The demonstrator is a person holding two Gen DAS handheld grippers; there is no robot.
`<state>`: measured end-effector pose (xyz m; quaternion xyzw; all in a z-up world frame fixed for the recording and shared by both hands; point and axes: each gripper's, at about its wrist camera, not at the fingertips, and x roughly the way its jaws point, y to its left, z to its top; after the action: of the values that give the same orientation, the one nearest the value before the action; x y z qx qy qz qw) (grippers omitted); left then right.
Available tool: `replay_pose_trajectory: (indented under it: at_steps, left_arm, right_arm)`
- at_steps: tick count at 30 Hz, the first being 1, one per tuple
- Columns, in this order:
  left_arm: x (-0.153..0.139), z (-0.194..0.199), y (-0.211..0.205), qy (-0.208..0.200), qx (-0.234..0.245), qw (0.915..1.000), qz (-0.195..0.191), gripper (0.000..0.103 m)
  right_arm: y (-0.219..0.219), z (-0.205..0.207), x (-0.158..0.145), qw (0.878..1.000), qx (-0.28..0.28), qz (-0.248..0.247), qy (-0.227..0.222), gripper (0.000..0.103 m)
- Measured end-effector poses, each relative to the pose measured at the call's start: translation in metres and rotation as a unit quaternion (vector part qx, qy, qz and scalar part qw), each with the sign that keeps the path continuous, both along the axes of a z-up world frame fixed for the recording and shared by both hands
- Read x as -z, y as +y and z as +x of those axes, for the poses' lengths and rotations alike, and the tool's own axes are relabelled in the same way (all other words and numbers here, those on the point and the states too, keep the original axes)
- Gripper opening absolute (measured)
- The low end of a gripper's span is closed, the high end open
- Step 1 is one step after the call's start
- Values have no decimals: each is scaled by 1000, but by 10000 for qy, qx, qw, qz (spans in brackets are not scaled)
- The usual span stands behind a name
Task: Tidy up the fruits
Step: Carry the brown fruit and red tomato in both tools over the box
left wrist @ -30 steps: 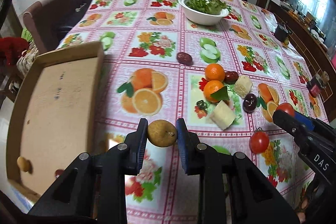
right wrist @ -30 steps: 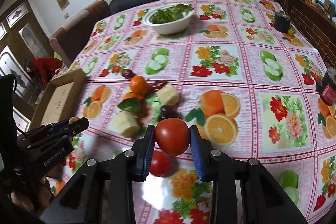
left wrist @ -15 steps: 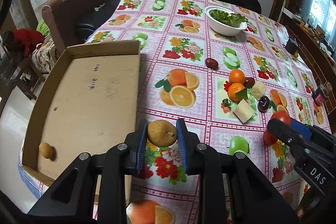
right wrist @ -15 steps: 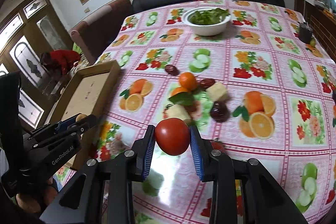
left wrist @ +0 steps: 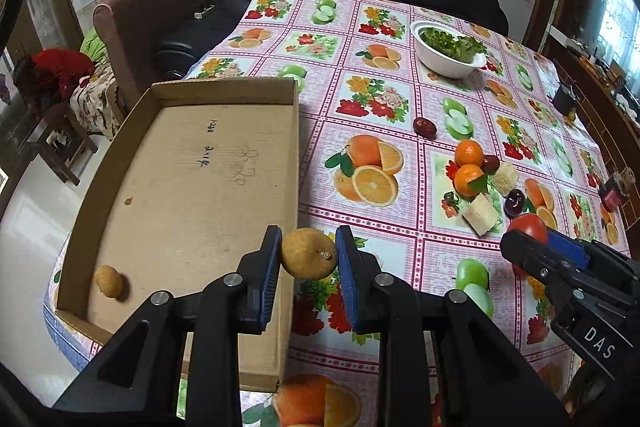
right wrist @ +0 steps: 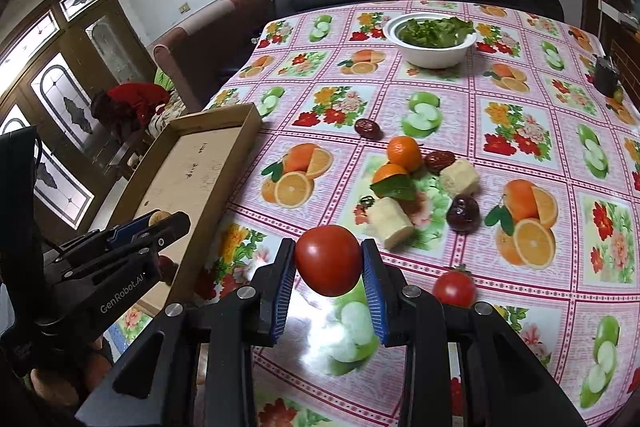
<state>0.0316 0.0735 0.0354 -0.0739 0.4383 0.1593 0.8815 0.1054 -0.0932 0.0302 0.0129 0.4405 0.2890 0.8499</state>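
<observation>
Desk under fruit-print cloth (left wrist: 400, 99) | left gripper (left wrist: 307, 259) jaws clamping brown fruit (left wrist: 309, 253) beside cardboard tray (left wrist: 298, 147) rim | right gripper (right wrist: 329, 261) jaws pinching tomato (right wrist: 328, 259): soft, smooth, bruisable; gripped across middle

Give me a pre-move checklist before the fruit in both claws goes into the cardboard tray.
1. Left claw shut on the brown fruit: ok.
2. Right claw shut on the big tomato: ok.
3. Cardboard tray has free floor: ok, only one small brown fruit inside.
4. Brown fruit past the tray wall: not ok, it hangs over the wall's edge.
5. Claws apart from each other: ok.
</observation>
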Motion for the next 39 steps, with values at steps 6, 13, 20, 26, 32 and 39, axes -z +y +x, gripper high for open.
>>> replay_pose_trajectory:
  at_steps: [6,13,20,26,32,39]
  left_arm:
    - [-3,-6,10,-54,-110,9999,3,25]
    - [-4,-10,22,-64,-229,9997,-4,25]
    - [-4,-17,35,-79,-354,9993,14,25]
    - [-4,-22,47,-74,-480,9988,-12,25]
    - [-1,-27,58,-71,-572,9983,-36,25]
    - [0,-31,69,-83,-657,9978,-78,25]
  right_arm:
    - [11,-2,-3,9999,-95,42,-24,33]
    - [24,-4,-8,9997,-208,86,-69,33]
    - [39,-8,-9,9993,-354,97,-58,33]
    - [52,-10,-11,9988,-471,106,-79,33]
    - [65,-11,-13,9982,-576,108,-99,33]
    - [80,-16,-15,9973,-716,91,-120,33]
